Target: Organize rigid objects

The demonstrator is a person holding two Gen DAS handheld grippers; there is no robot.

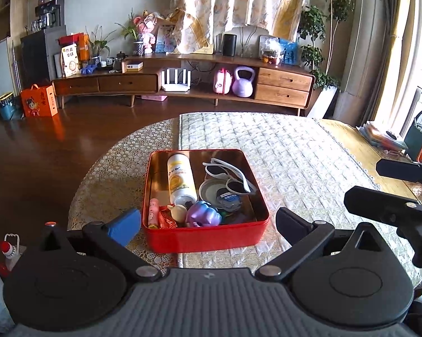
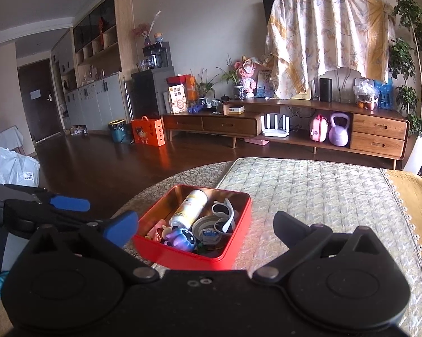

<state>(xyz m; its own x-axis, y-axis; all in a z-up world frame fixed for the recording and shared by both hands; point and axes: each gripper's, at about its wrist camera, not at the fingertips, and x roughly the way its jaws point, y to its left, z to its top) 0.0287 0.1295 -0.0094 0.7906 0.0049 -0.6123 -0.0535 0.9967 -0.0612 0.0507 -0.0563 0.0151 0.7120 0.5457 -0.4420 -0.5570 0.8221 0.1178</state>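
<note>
A red tin box point(image 1: 205, 238) point(image 2: 239, 233) sits on the round table. It holds a white and yellow bottle point(image 1: 180, 178) point(image 2: 189, 208), white sunglasses point(image 1: 229, 175) point(image 2: 225, 214), a round tape roll point(image 1: 211, 191) point(image 2: 204, 227), a purple toy point(image 1: 204, 214) point(image 2: 180, 238), a pink stick point(image 1: 154, 210) and small snacks. My left gripper point(image 1: 208, 220) is open and empty, just in front of the box. My right gripper point(image 2: 206, 227) is open and empty, near the box's front; it also shows in the left wrist view point(image 1: 385, 188).
The table point(image 1: 309, 163) has a quilted mat and a lace cloth at its left edge. A wooden bench point(image 1: 360, 146) lies to the right. A long TV cabinet point(image 2: 295, 129) stands across the dark wood floor. A white bag point(image 2: 17, 168) is at the left.
</note>
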